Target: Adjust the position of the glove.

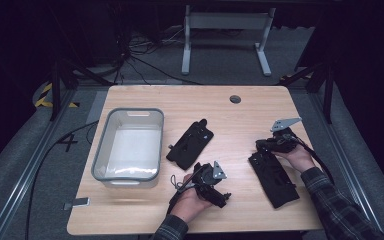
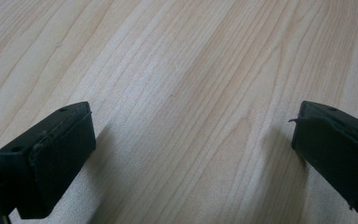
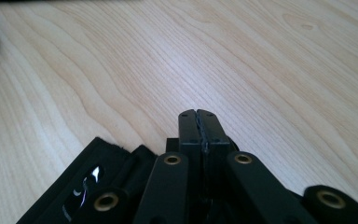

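Two flat black pouches lie on the wooden table (image 1: 240,120): one in the middle (image 1: 191,145), the other at the right front (image 1: 275,180). My right gripper (image 1: 260,145) is just beyond the far end of the right pouch. Its jaws (image 3: 199,116) are shut with nothing visible between them, and the pouch's edge (image 3: 88,182) lies low beside them. Held near the front edge, my left gripper (image 1: 216,189) is close to the middle pouch. Its jaws (image 2: 191,154) stand wide open over bare wood.
A grey plastic bin (image 1: 105,150) stands on the table's left half. There is a round cable hole (image 1: 235,99) near the far edge and a small grey clip (image 1: 77,203) at the front left corner. A white table frame (image 1: 225,30) stands on the floor beyond.
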Demonstrator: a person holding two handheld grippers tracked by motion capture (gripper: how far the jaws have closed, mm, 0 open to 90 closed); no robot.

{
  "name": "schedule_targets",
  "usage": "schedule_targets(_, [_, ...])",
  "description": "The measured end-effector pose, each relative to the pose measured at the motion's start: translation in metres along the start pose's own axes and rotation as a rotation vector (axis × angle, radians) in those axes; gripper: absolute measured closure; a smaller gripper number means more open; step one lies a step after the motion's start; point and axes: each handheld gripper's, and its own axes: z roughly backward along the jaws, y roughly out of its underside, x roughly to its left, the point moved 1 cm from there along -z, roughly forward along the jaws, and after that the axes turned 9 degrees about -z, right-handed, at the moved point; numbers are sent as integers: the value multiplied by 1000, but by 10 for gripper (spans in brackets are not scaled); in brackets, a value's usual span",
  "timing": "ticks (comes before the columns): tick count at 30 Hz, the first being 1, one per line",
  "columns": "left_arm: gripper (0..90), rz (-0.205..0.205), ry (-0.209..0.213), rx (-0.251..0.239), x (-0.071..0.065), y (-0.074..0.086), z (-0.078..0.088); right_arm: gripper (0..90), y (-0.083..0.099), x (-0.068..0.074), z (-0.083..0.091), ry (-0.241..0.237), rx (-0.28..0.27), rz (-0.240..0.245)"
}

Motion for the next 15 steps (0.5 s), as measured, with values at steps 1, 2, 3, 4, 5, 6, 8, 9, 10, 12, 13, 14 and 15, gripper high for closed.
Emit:
schedule_targets(1, [0,0,0,0,0,0,0,898,0,0,-3,1,3,0])
schedule_targets(2, [0,0,0,0,0,0,0,899,-1,0,-5,-1,3,3])
schedule_targets(3, [0,0,0,0,0,0,0,899,-1,0,-5,-1,3,3])
schedule_targets(4, [0,0,0,0,0,0,0,898,-1,0,-6,-4,6,3])
schedule_targets(5, [0,0,0,0,0,0,0,898,-2,0,-9,-4,14,5])
schedule_targets(6, [0,0,0,0,0,0,0,899,-2,0,-10,-4,13,5])
schedule_targets(8, [0,0,0,0,0,0,0,898,-1,-1,-10,2,24,6])
schedule_targets(9, [0,-4,0,-4,0,0,0,898,0,-2,-11,6,25,4])
schedule_targets(10, [0,0,0,0,0,0,0,898,0,-3,-10,8,27,1])
schedule_targets(12, [0,0,0,0,0,0,0,898,1,-5,-8,19,29,0])
schedule_targets(13, [0,-4,0,-4,0,0,0,898,1,-5,-8,23,30,-2])
schedule_targets(14, [0,0,0,0,0,0,0,898,2,-7,-7,27,31,-6])
schedule_targets(15, [0,-4,0,-3,0,0,0,898,3,-8,-6,31,29,-8])
